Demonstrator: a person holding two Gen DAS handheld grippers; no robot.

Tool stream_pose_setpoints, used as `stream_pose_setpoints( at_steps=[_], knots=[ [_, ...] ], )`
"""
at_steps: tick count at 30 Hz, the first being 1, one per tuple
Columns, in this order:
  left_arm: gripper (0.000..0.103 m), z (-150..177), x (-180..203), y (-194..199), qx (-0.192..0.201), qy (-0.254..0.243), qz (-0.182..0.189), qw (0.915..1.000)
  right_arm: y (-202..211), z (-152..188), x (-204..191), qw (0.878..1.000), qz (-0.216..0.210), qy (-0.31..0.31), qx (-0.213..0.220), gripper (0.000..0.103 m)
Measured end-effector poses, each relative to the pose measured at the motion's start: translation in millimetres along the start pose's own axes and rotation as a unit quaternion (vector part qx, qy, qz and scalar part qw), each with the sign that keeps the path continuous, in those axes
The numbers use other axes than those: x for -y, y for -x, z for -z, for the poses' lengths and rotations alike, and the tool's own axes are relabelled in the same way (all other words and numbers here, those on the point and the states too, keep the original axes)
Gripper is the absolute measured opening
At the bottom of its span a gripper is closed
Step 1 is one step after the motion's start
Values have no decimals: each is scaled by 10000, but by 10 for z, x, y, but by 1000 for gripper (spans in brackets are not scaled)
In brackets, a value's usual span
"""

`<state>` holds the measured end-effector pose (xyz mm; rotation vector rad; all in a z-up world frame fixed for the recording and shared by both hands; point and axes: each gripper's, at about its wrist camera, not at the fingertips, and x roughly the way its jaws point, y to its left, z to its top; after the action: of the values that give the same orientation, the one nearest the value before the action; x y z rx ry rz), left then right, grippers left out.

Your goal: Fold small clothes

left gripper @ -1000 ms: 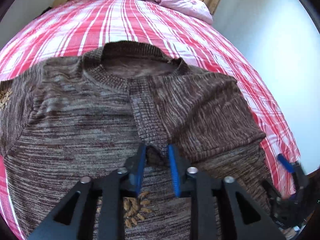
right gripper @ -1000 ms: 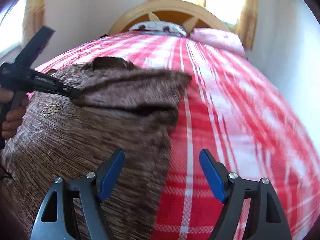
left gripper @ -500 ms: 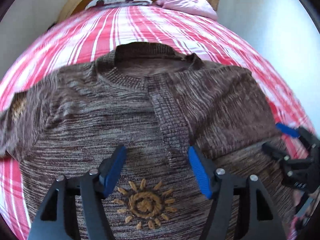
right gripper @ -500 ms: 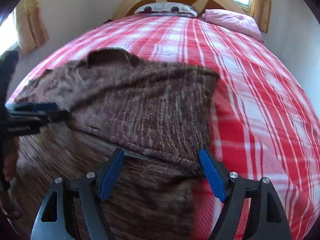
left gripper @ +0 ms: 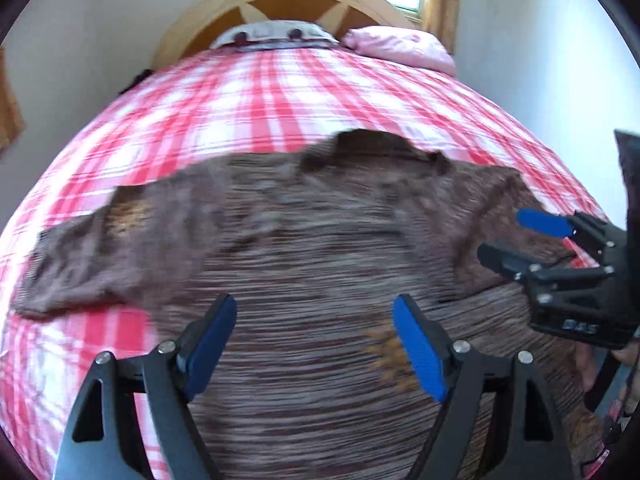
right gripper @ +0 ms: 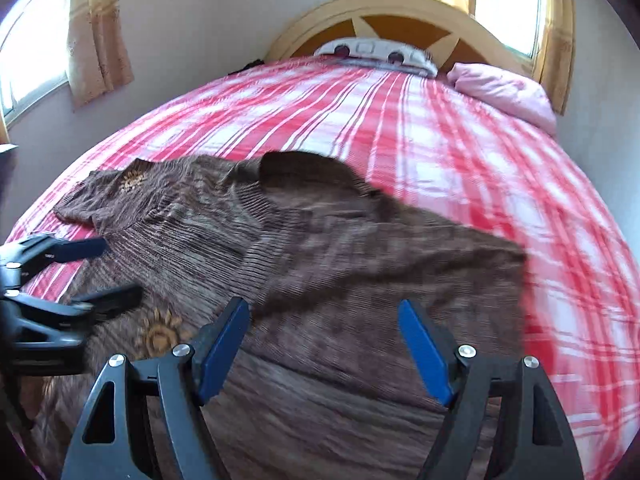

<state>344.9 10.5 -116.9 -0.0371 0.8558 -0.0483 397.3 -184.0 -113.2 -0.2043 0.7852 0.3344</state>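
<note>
A brown knit sweater [left gripper: 320, 240] lies flat, front up, on the red plaid bedcover [left gripper: 280, 92]. Its right sleeve [right gripper: 400, 264] is folded across the chest, and the other sleeve [left gripper: 80, 264] stretches out to the left. An orange sun motif [right gripper: 160, 332] sits on the chest. My left gripper [left gripper: 316, 320] hovers over the lower chest, its jaws opening and nothing between them. My right gripper [right gripper: 322, 320] is open above the folded sleeve, also holding nothing. Each gripper shows in the other's view: the right gripper [left gripper: 502, 236] at the right edge, the left gripper [right gripper: 120, 270] at the left edge.
A pink pillow [left gripper: 400, 48] and a patterned pillow [left gripper: 272, 36] lie against the wooden headboard [left gripper: 280, 0]. White walls flank the bed. Curtained windows [right gripper: 96, 32] are at the left and behind the headboard. A hand shows behind the right gripper at the right edge.
My left gripper has let go of the sleeve cuff, opened wide and drawn back from the sweater. My right gripper has shifted left, from the sweater's edge to over the folded sleeve.
</note>
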Motion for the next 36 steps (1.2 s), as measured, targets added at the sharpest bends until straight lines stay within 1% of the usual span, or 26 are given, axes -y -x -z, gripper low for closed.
stream_pose_setpoints(
  at_steps=[3,5,7,9,11,13,15,17,18,20,22,26,28,31,34,36],
  knots=[
    [84,48,-274,32,0,193,-159,9997,-288,10,-162,9998,-14,76,-192,78],
    [84,107,-453,40,-47,301,-276,9992,-419,85,-182,9984,-123,-61,-549,78],
    [84,172,-660,61,-77,424,-401,9983,-396,140,-191,9984,-165,-117,-525,78],
    [84,233,-884,118,-104,555,-555,9969,-367,179,-203,9980,-190,-85,-594,78],
    [84,277,-1121,181,-40,733,-712,9948,-320,235,-230,9984,-146,-4,-547,78],
    [84,331,-1471,252,19,1033,-1000,9896,-284,287,-275,9989,-73,95,-458,78],
    [84,383,-1761,288,26,1308,-1210,9840,-267,313,-304,9990,10,174,-411,78],
    [84,441,-2086,325,9,1651,-1468,9753,-281,315,-318,9990,43,200,-407,78],
    [84,461,-2189,332,0,1790,-1497,9724,-288,311,-314,9990,40,195,-406,78],
    [84,510,-2393,324,-23,2146,-1458,9658,-285,314,-312,9990,47,199,-395,78],
    [84,556,-2518,304,16,2472,-1237,9610,-288,312,-317,9990,72,219,-378,78],
    [83,577,-2529,226,73,2776,-932,9561,-285,317,-344,9990,140,266,-336,78],
    [82,540,-2526,132,36,2967,-743,9521,-278,320,-364,9989,198,310,-299,78],
    [80,450,-2566,81,190,3130,-675,9472,-271,324,-381,9987,253,355,-260,78],
    [79,378,-2691,1,220,3458,-542,9365,-270,326,-381,9987,275,360,-245,78],
    [79,345,-2741,-23,241,3569,-499,9325,-268,331,-391,9986,300,374,-232,78]
  ],
)
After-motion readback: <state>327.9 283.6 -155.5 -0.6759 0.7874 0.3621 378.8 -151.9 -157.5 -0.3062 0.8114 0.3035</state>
